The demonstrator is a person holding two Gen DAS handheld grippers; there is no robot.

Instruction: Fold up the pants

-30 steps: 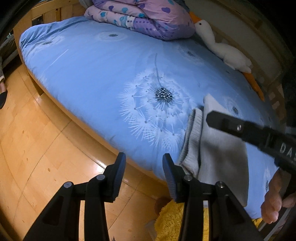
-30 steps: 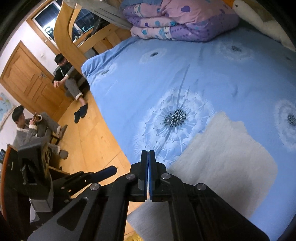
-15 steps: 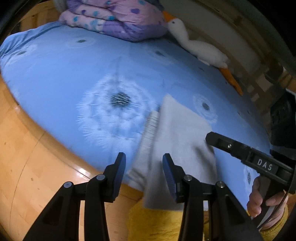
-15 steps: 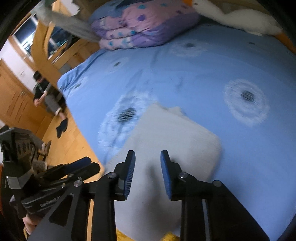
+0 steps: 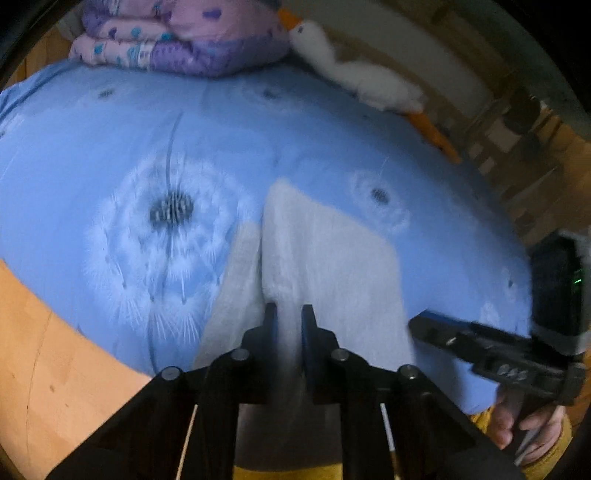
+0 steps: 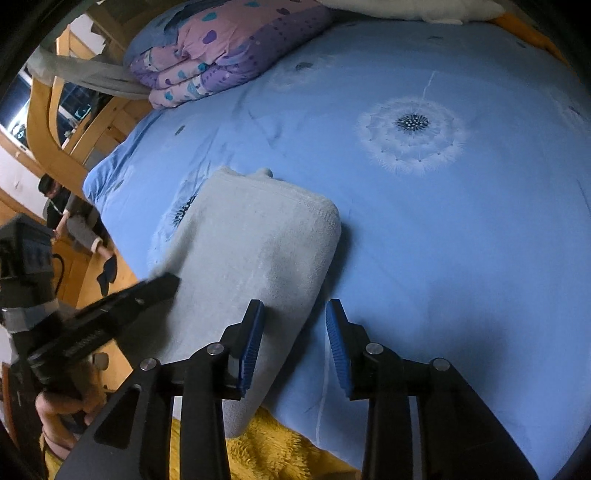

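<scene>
Light grey fleece pants [image 5: 328, 258] lie folded lengthwise on the blue dandelion bedsheet [image 5: 92, 147], with their near end hanging over the bed's front edge. My left gripper [image 5: 286, 325] is over the near part of the pants, its jaws narrowed with grey fabric between them. My right gripper [image 6: 293, 332] is open, straddling the right edge of the pants [image 6: 258, 258] near the bed's front. The left gripper also shows in the right wrist view [image 6: 162, 286], resting on the pants' left side.
A folded purple and pink quilt [image 5: 184, 33] lies at the head of the bed, beside a white goose plush [image 5: 362, 77]. The wooden floor [image 5: 44, 369] is to the left. Two people [image 6: 74, 218] sit on the floor by the bed frame. Yellow fuzzy fabric [image 6: 273, 446] is below the bed edge.
Both grippers have moved in over the pants. The left jaws have narrowed around the fabric. The right jaws went from shut to wide open.
</scene>
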